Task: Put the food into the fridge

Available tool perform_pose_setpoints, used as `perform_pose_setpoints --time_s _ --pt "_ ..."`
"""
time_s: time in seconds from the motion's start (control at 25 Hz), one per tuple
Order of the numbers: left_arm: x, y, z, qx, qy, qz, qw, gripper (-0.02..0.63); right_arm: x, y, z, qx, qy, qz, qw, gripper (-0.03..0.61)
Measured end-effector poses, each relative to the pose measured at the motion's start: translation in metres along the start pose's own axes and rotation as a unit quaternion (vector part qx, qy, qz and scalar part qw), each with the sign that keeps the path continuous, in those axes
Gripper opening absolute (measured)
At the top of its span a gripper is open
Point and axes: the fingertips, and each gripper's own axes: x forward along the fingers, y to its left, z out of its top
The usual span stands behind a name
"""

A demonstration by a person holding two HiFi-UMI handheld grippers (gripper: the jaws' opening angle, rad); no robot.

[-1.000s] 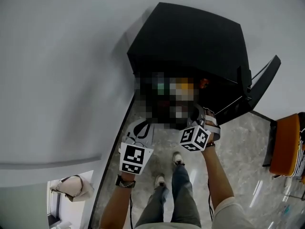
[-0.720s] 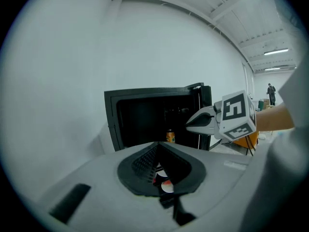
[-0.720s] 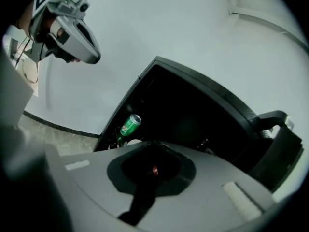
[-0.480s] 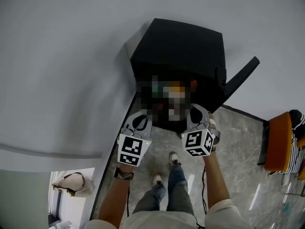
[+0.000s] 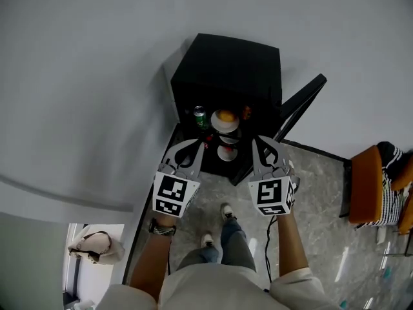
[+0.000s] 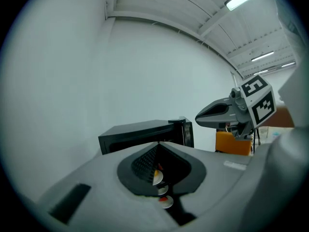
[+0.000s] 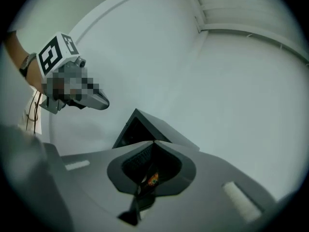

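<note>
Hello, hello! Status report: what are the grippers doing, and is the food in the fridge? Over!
Left gripper and right gripper shut, empty, facing fridge. Door open; can, bowls inside. Nothing in the way.

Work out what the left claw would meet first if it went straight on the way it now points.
Most likely the inside of the open fridge: the left claw aims at its shelves, around the bowl of orange food. Nothing shows in between, though depth is unclear.
</note>
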Motion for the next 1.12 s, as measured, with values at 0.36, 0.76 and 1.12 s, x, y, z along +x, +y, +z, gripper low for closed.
perform_pose_setpoints --time_s 0.36,0.76,1.12 --pt "-0.03 -0.029 0.048 0.026 -0.041 -0.037 0.9982 0.002 -0.055 -0.027 0.04 0.041 -0.025 -0.017 0.999 0.005" --pt "-0.057 -0.043 0.068 0.05 -0.055 -0.054 0.9957 0.002 -0.093 -0.024 0.05 0.047 -0.024 -0.003 0.999 0.005" --pt "-0.071 -0.046 0.083 0.065 -0.068 -0.052 0.9942 0.002 -0.105 -0.01 0.065 0.049 -0.042 0.027 0.998 0.005"
